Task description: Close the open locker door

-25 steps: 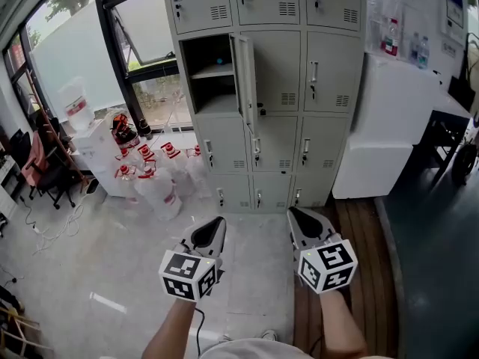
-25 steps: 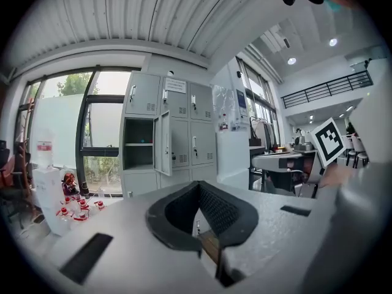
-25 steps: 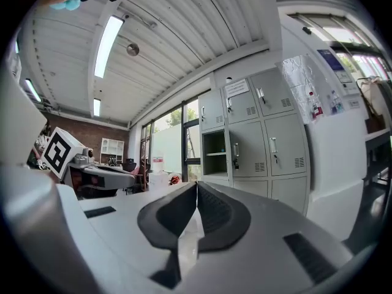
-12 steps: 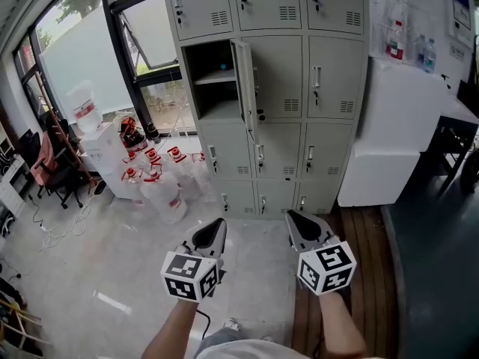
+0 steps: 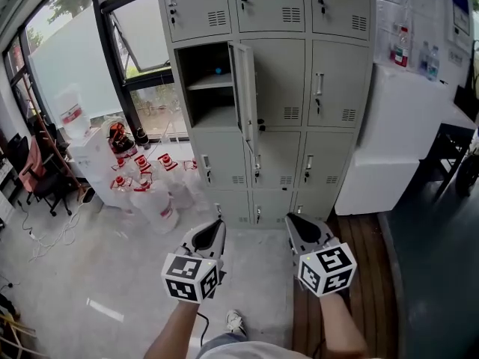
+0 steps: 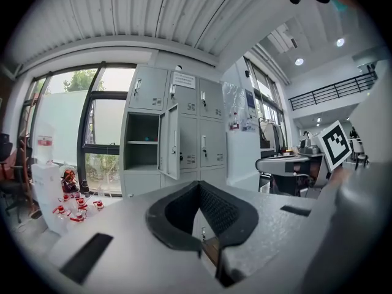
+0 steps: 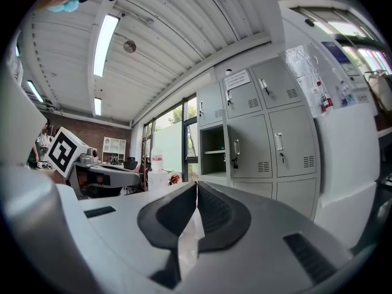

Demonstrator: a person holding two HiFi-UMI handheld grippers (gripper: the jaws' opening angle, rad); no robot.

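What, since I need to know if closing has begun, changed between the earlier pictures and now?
The person seems to have stepped slightly nearer the lockers; a shoe shows below. Nothing was grasped or released. The locker door stays open, untouched; left gripper and right gripper stay shut, empty, held low.

Looking down at a grey locker bank [image 5: 299, 88] with one locker door [image 5: 245, 96] swung out edge-on from an open compartment [image 5: 203, 103] in the second row, left column. Holding the left hand-held gripper [image 5: 216, 224] and right hand-held gripper [image 5: 293, 219] side by side low over the floor [image 5: 90, 268], jaws together, well apart from the lockers. Passing a cluster of water jugs [image 5: 153, 199] by the window [image 5: 67, 58].
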